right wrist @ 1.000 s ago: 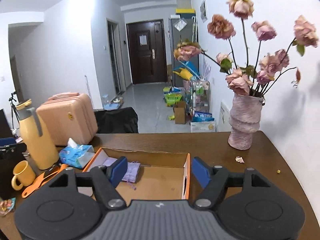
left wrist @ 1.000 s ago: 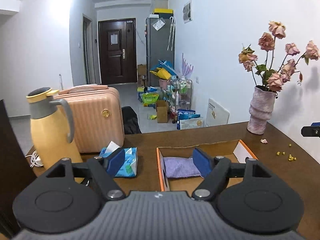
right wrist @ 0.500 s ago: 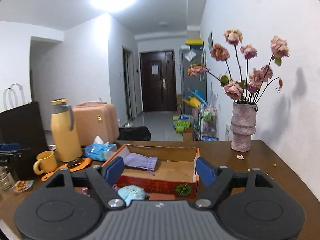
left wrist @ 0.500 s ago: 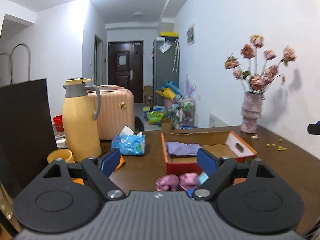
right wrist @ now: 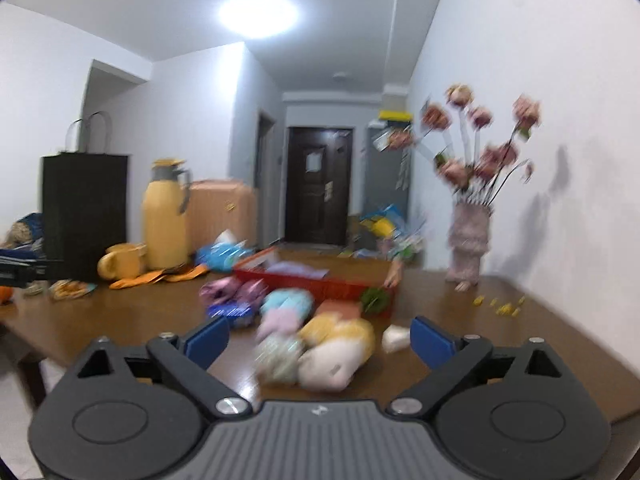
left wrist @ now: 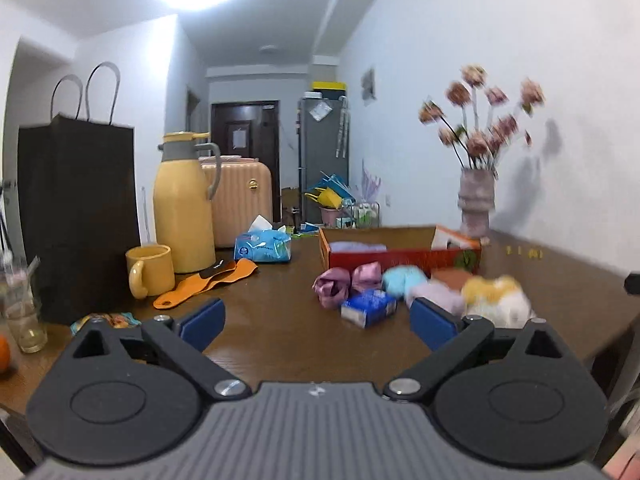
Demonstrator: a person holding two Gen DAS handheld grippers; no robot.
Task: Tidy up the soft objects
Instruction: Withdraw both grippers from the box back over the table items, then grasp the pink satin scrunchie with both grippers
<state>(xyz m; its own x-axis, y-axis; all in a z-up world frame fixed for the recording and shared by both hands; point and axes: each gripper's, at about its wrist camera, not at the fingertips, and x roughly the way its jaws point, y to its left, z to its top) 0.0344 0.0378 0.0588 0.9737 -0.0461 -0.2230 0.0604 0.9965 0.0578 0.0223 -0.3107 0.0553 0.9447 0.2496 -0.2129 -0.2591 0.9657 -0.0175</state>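
Note:
A heap of soft things lies on the brown table in front of a red cardboard box (left wrist: 396,257) (right wrist: 320,284): a pink rolled cloth (left wrist: 332,286), a light blue ball (left wrist: 404,280), a lilac bundle (left wrist: 438,296) and a yellow-and-white plush (left wrist: 496,300) (right wrist: 336,348). A purple cloth (left wrist: 360,247) lies inside the box. A small blue carton (left wrist: 370,307) sits among the heap. My left gripper (left wrist: 318,322) hangs low before the heap, jaws opening wide, nothing between them. My right gripper (right wrist: 318,338) is also opening, with the plush ahead of its fingers, untouched.
At the left stand a black paper bag (left wrist: 80,216), a yellow jug (left wrist: 182,204), a yellow mug (left wrist: 150,270), an orange strap (left wrist: 204,284) and a blue tissue pack (left wrist: 262,245). A vase of pink flowers (left wrist: 476,200) stands at the back right by the wall.
Both grippers have pulled back from over the box and sunk toward the table's near edge. Their jaws have spread wider. The heap of soft things has come into view.

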